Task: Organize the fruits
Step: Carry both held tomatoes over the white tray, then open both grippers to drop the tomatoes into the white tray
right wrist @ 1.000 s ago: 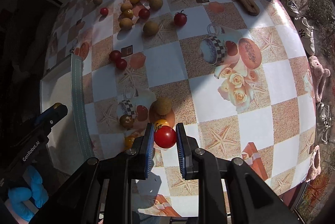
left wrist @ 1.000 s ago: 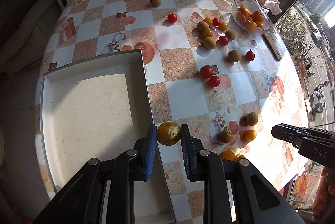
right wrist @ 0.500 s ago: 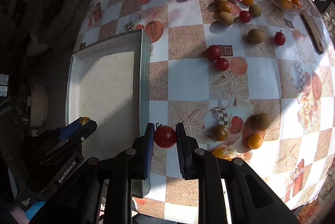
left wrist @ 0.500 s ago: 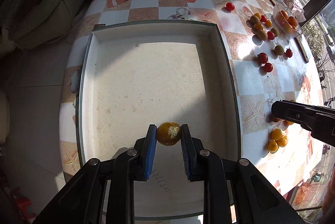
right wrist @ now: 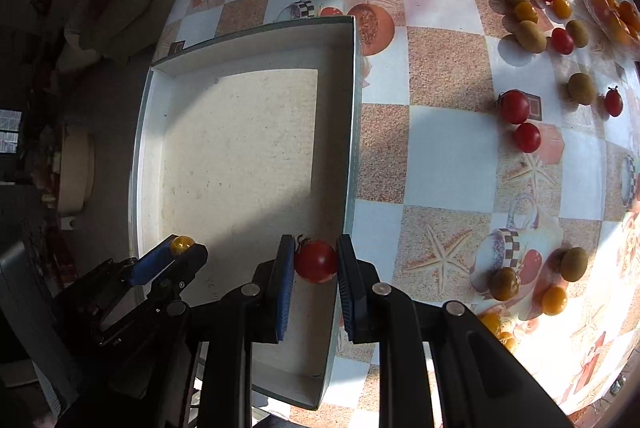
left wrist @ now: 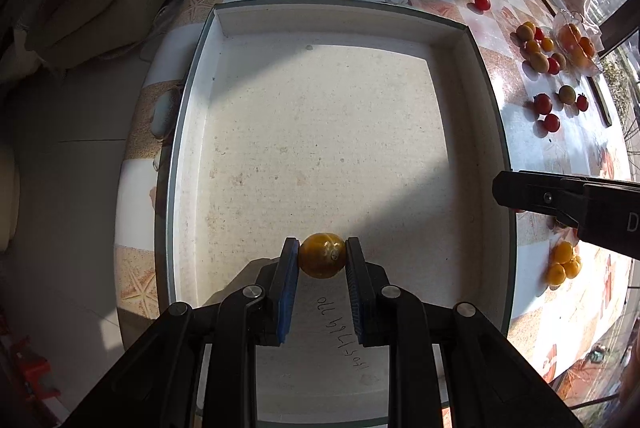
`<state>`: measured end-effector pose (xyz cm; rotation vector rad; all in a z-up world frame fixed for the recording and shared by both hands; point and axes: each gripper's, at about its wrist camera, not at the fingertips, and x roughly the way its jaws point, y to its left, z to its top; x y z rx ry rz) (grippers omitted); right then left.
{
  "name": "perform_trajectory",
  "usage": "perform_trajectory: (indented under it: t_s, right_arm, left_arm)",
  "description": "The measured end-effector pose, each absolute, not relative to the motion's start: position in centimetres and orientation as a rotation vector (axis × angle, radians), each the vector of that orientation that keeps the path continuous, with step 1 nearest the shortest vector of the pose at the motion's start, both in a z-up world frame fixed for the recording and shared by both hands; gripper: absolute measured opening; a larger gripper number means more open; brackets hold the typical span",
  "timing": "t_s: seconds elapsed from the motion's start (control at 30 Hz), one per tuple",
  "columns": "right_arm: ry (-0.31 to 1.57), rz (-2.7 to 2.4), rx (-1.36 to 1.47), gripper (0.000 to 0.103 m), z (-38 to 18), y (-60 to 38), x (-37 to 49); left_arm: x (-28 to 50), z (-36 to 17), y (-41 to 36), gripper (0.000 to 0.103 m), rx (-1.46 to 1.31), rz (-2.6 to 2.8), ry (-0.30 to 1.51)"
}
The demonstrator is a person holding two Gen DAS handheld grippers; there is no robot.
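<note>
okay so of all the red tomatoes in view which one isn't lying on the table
The red tomato clamped in the right gripper, held over the white tray. Every other red tomato, like the pair to the right, rests on the tablecloth.

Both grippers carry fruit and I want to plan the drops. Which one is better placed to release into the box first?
Left. The left gripper holds its yellow tomato well inside the box; the right gripper's red tomato sits just inside the wall.

Tray matt, rough, maybe card; tablecloth glossy vinyl-like; tomato smooth, shiny; pads ribbed.
</note>
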<state>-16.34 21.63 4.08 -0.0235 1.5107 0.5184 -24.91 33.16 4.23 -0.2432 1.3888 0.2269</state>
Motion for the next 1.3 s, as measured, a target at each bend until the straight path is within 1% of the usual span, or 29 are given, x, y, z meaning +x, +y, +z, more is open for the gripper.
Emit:
perform_trajectory:
  t_s: [0.23,0.43,0.5,0.53,0.57,0.6,0.63,0.67,0.7,0.73,0.83,0.9,1.03,1.3]
  right_arm:
    - [1.479,0.591,-0.128,0.023,4.6,25.5,-17.2]
    - [1.538,0.587,-0.175,0.023,2.2,27.3,-17.2]
    - [1.558,0.59,-0.188,0.025,1.4,27.7,-17.2]
    - [1.567,0.587,-0.201,0.025,0.9,28.0,-17.0]
    - [1.577,0.586,-0.205,0.027,0.6,28.2,-16.9]
    - [1.583,0.589,-0.202,0.034,0.5,28.3,-16.8]
    - [1.586,0.598,-0.184,0.041,0.5,28.5,-16.7]
    - [1.583,0.599,-0.177,0.063,0.6,28.5,-16.6]
    - [1.57,0.596,-0.175,0.075,0.8,28.7,-16.3]
    - [1.547,0.594,-0.168,0.077,1.3,28.6,-16.2]
    - [1.514,0.6,-0.108,0.077,3.0,27.9,-15.6]
    - [1.486,0.595,-0.07,0.079,4.2,27.2,-15.2]
    - [1.448,0.547,-0.002,0.08,6.1,24.5,-14.5]
    - [1.464,0.344,0.082,0.08,6.0,14.3,-15.3]
  left_arm:
    - [-25.8,3.1,33.8,0.025,-0.251,0.248,1.411]
    - [-26.3,2.5,33.8,0.025,-0.227,0.251,1.416]
    - [-26.4,2.5,33.8,0.026,-0.219,0.248,1.414]
    - [-26.4,2.4,33.8,0.028,-0.211,0.249,1.416]
    - [-26.2,2.4,33.7,0.045,-0.199,0.255,1.421]
    - [-26.0,2.3,33.6,0.057,-0.192,0.261,1.426]
    - [-26.2,2.4,33.7,0.077,-0.187,0.272,1.417]
    - [-26.4,2.7,33.8,0.079,-0.18,0.283,1.397]
    - [-26.4,2.8,33.9,0.079,-0.175,0.283,1.394]
    - [-26.4,2.8,34.0,0.079,-0.173,0.279,1.403]
    - [-26.5,2.7,34.3,0.079,-0.172,0.284,1.423]
    - [-26.5,2.8,34.5,0.079,-0.173,0.284,1.436]
    - [-26.1,4.1,34.1,0.079,-0.163,0.269,1.419]
    - [-22.0,8.6,30.1,0.079,-0.097,0.174,1.338]
